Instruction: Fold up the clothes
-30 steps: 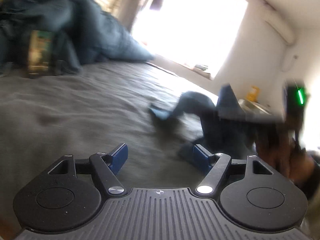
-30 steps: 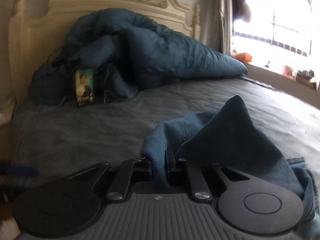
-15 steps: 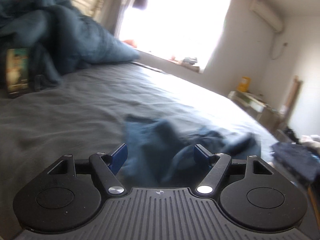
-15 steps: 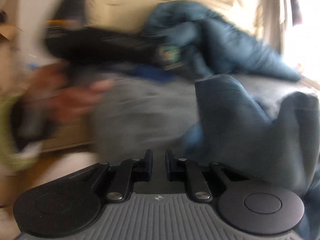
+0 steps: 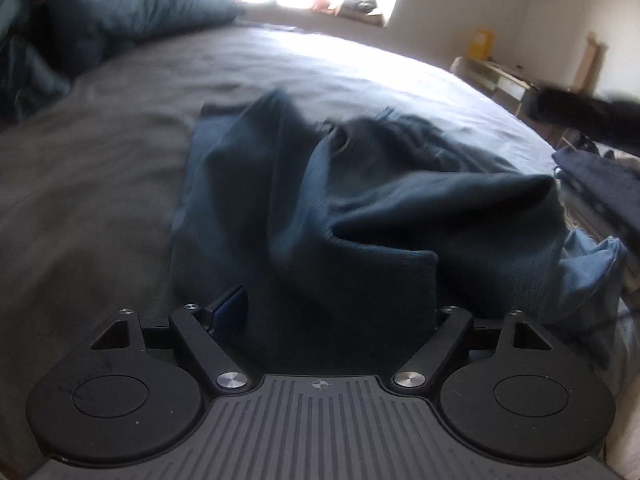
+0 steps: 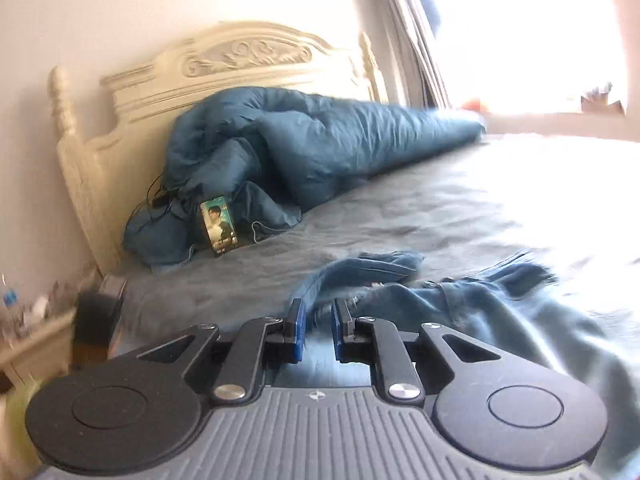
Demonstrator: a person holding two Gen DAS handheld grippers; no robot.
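Between the left gripper's point(image 5: 338, 312) wide-spread fingers bunches the jeans point(image 5: 360, 216), a rumpled heap on the bed point(image 5: 120, 140); nothing is pinched. Ahead of the right gripper point(image 6: 318, 334), whose fingers stand slightly apart and empty, a frayed hem lies just past the tips. A blind close by the left could catch several layers at once and drag the heap into a worse tangle. A second ago the right gripper held the cloth lifted in a peak and the left hung well back; now the cloth lies dropped and the left has moved right up to it.
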